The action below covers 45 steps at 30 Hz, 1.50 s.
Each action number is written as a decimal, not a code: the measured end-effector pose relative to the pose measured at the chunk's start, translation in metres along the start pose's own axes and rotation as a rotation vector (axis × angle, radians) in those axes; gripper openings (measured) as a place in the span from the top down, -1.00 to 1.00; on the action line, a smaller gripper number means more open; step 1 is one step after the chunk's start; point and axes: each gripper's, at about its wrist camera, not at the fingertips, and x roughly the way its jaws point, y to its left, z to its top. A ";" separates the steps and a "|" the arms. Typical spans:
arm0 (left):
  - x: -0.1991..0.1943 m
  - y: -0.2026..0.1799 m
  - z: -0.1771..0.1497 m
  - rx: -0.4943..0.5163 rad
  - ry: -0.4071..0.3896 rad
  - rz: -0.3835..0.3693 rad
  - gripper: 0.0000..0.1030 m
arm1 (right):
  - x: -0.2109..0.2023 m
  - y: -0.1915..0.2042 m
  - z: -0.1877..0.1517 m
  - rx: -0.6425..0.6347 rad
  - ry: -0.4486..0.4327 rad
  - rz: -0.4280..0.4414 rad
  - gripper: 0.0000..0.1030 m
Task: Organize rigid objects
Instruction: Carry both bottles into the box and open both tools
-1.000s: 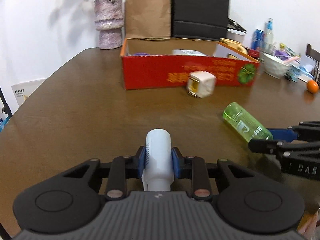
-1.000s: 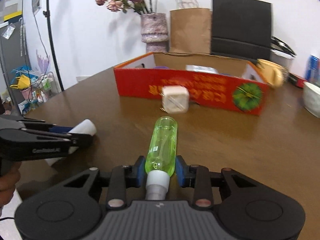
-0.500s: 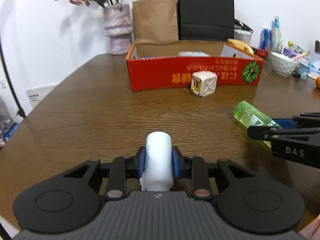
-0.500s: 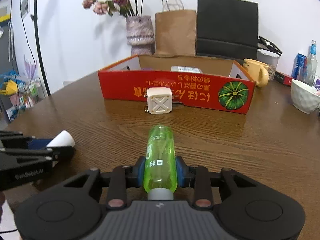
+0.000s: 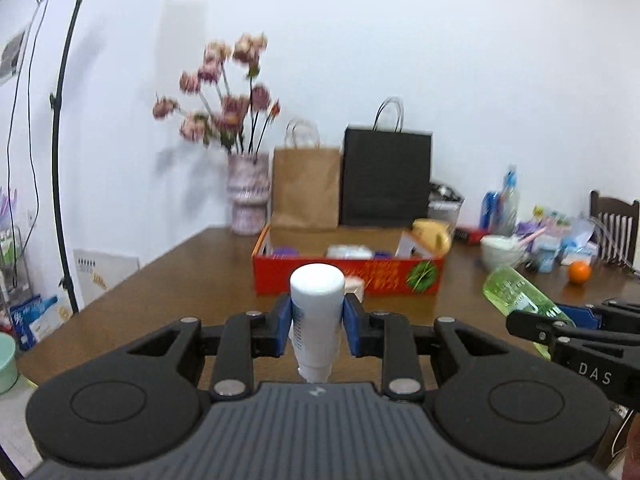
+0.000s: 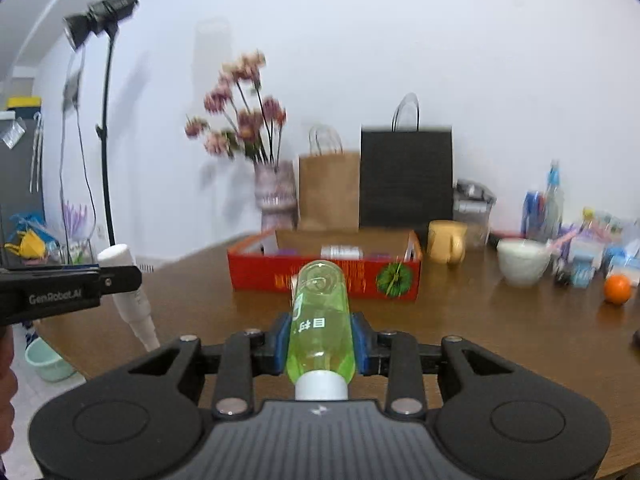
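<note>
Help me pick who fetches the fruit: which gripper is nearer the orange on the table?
Right. The right gripper, gripping the green bottle, has the orange ahead to its right; the left gripper, gripping the white bottle, is on the right gripper's far side from it.

The table is showing brown wood with a visible grain and a soft sheen. The white bottle is looking like smooth, matt plastic, while the green bottle is showing clear, glossy plastic with a white plastic cap. The red box near the far edge is looking like printed cardboard. Both bags, brown and black, are looking like matt paper.
</note>
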 end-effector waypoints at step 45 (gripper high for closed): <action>0.451 0.040 0.156 -0.058 0.656 -0.142 0.46 | 0.415 -0.118 0.159 0.032 0.468 0.007 0.41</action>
